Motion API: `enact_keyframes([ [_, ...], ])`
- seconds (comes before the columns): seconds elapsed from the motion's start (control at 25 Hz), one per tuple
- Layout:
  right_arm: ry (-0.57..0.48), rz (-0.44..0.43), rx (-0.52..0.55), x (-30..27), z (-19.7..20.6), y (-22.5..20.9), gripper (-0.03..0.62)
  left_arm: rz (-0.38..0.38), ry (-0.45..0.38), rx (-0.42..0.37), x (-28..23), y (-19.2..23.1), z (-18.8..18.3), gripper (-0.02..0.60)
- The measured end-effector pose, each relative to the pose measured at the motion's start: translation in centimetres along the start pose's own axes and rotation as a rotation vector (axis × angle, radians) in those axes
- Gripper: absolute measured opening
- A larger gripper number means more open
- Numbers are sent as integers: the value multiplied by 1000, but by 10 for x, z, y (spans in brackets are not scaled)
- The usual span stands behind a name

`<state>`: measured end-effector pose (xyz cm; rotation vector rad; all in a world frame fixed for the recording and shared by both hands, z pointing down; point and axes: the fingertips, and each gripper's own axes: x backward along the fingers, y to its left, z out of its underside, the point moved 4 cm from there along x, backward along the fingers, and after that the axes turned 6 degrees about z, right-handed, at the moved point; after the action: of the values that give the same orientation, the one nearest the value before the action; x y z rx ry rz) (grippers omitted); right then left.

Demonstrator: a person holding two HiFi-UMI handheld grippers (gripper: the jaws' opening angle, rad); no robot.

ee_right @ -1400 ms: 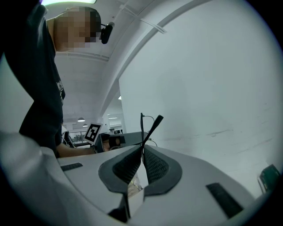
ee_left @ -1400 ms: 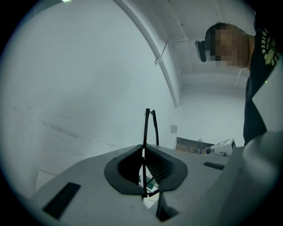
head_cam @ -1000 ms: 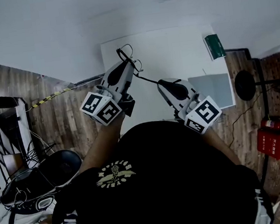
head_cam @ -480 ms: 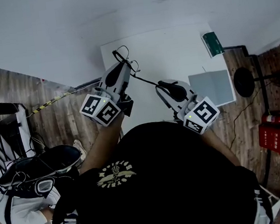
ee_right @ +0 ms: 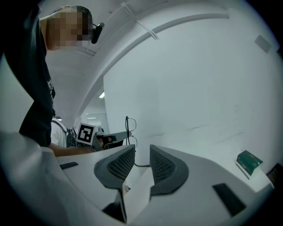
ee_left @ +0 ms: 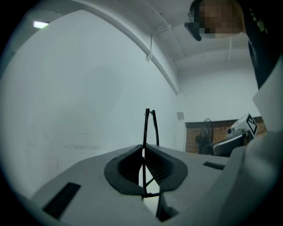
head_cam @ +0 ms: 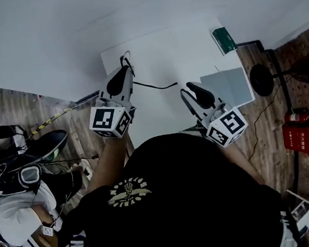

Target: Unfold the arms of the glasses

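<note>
Glasses [ee_left: 145, 128] in left tool [ee_left: 143, 151] above table [head_cam: 157, 52]; right tool [ee_right: 142, 153] apart, to their right

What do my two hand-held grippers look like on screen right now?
The left hand-held gripper and right hand-held gripper match: pale grey bodies with dark tops, each ending in a white cube printed with black square markers. Their pads are dark grey and textured. The person wears a black shirt with a pale chest emblem.
</note>
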<state>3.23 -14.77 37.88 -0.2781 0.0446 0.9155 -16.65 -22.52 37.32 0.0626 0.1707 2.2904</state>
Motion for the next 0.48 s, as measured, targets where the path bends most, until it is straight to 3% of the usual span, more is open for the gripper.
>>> enact_keyframes([
  [0.2,11,-35,38,4,-1,8,95,109,100,-224,-23,-48,14,23],
  [0.28,17,-51,35,7,0,10,92,157,135,-275,-29,-71,19,22],
  [0.48,-17,-77,25,18,-7,1,92,270,146,-435,-44,-121,34,22],
])
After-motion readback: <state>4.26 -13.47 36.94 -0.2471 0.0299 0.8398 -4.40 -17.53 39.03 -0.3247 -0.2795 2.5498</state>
